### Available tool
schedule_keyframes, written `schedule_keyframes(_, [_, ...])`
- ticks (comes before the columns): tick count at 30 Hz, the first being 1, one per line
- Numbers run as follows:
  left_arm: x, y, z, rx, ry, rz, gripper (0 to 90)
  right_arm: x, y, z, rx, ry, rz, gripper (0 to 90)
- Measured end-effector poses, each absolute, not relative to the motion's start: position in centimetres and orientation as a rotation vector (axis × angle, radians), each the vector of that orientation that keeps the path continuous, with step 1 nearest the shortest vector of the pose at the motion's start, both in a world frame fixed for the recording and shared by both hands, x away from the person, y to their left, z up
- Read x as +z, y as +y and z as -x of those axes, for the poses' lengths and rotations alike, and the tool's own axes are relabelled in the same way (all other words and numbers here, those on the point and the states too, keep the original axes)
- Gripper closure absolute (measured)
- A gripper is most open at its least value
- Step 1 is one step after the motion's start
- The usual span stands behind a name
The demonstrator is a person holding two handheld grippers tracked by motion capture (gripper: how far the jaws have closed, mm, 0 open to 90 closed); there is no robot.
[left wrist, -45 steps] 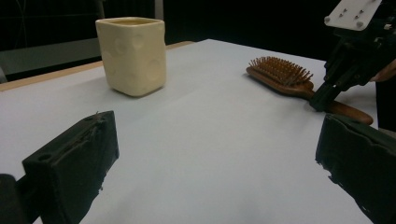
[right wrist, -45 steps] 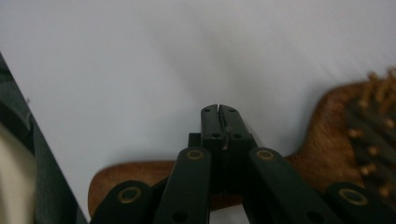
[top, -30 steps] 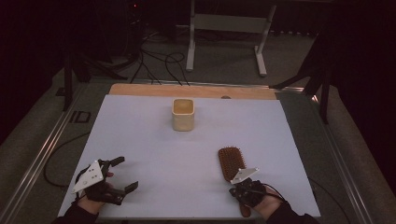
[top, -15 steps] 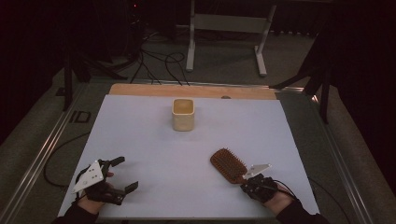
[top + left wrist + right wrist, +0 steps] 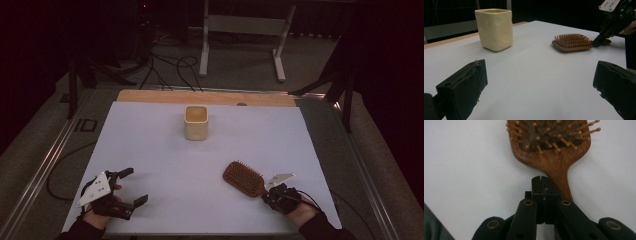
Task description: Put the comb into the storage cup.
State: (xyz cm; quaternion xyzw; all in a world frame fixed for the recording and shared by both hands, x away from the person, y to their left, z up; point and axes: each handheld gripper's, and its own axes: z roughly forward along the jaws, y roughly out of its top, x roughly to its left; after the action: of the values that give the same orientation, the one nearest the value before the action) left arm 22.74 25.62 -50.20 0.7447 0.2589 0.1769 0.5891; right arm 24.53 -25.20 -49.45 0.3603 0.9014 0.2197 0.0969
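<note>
Right gripper (image 5: pixel 543 185): your jaws are fully closed, lying on the brown wooden paddle hairbrush's (image 5: pixel 244 178) handle, gripping nothing. Pushing further risks it pivoting or skidding across the white tabletop (image 5: pixel 165 150).

The left gripper (image 5: pixel 130 186) is built of matt black parts, with two blocky, rough-edged jaws and a pale grey three-cornered plate on top (small holes dot its face). The right gripper (image 5: pixel 267 193) is black too, and carries the same grey plate. Up close, its linkage arms show brass-ringed pivot holes. Dark sleeves cover both forearms at the near edge.
</note>
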Motion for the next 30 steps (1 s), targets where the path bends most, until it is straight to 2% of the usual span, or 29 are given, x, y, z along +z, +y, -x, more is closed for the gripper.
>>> schedule_keyframes(18, [-50.2, 25.6, -22.8, 0.411, 0.606, -1.731, 0.1, -46.9, -25.9, -25.0, 0.59, 2.699, -0.942, 89.7])
schedule_keyframes(26, [-50.2, 25.6, -22.8, 0.411, 0.608, -1.73, 0.1, -47.1, -25.9, -25.7, 0.547, 2.743, -0.886, 80.5])
schedule_keyframes(30, [-50.2, 25.6, -22.8, 0.409, 0.609, -1.728, 0.1, -47.2, -25.8, -26.0, 0.529, 2.756, -0.887, 72.1])
